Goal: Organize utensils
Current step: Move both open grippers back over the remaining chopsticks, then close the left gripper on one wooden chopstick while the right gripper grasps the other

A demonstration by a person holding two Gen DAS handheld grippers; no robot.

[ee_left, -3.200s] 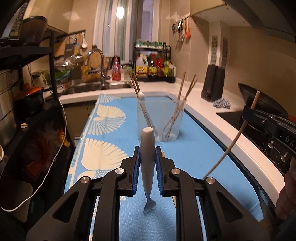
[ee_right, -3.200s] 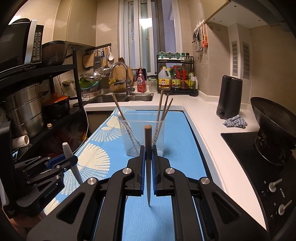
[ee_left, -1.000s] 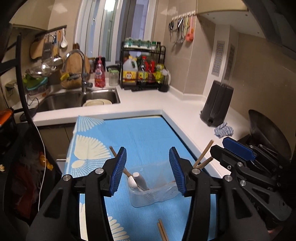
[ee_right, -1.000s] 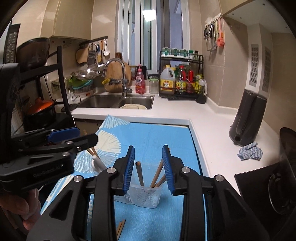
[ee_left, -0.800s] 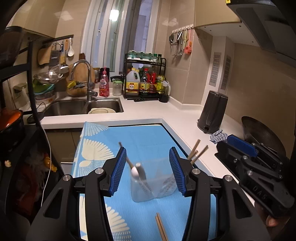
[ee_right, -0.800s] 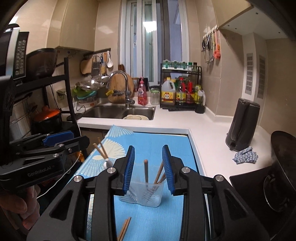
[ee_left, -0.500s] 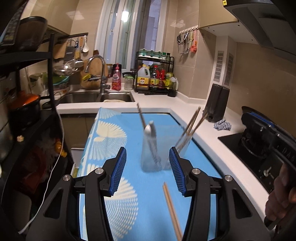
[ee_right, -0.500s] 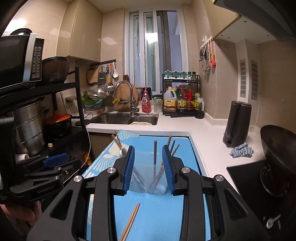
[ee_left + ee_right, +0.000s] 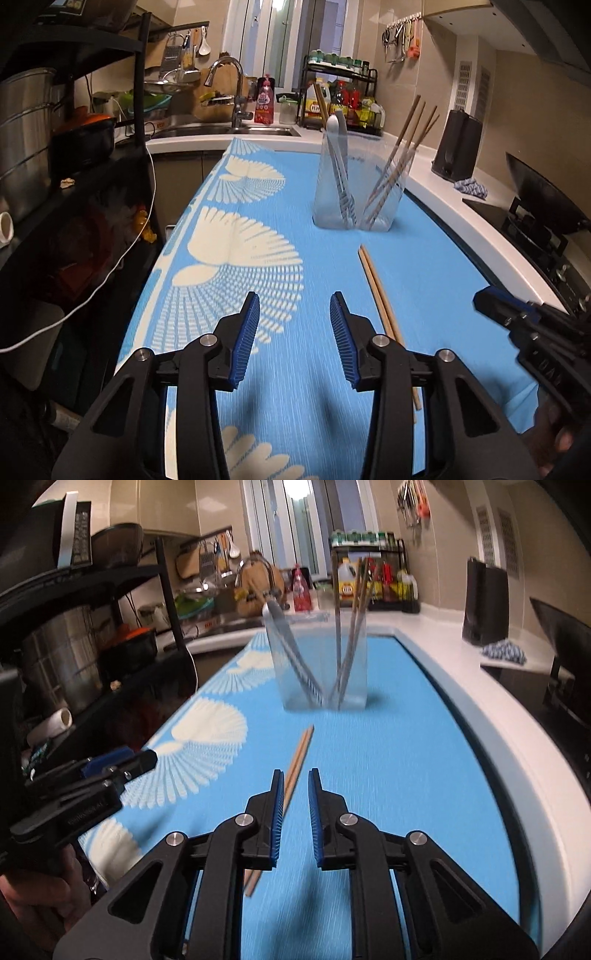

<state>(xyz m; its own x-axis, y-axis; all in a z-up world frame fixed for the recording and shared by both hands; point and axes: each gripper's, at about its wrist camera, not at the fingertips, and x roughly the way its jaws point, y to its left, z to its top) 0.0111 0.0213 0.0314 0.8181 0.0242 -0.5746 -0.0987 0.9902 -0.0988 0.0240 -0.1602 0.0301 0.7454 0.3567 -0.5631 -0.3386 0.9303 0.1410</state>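
A clear plastic cup stands on the blue mat; it holds a white-handled fork on its left side and several wooden chopsticks on its right. It also shows in the right wrist view. A pair of wooden chopsticks lies flat on the mat in front of the cup, seen too in the right wrist view. My left gripper is open and empty, low over the mat, left of the loose pair. My right gripper is open and empty, just above that pair's near half.
A black shelf rack with pots stands left of the mat. The sink and tap are at the back. A black kettle, a blue cloth and a stove with a wok line the right counter.
Both grippers released the fork and a chopstick into the cup, then pulled back and dropped low over the mat. The right gripper now hovers over the loose chopstick pair.
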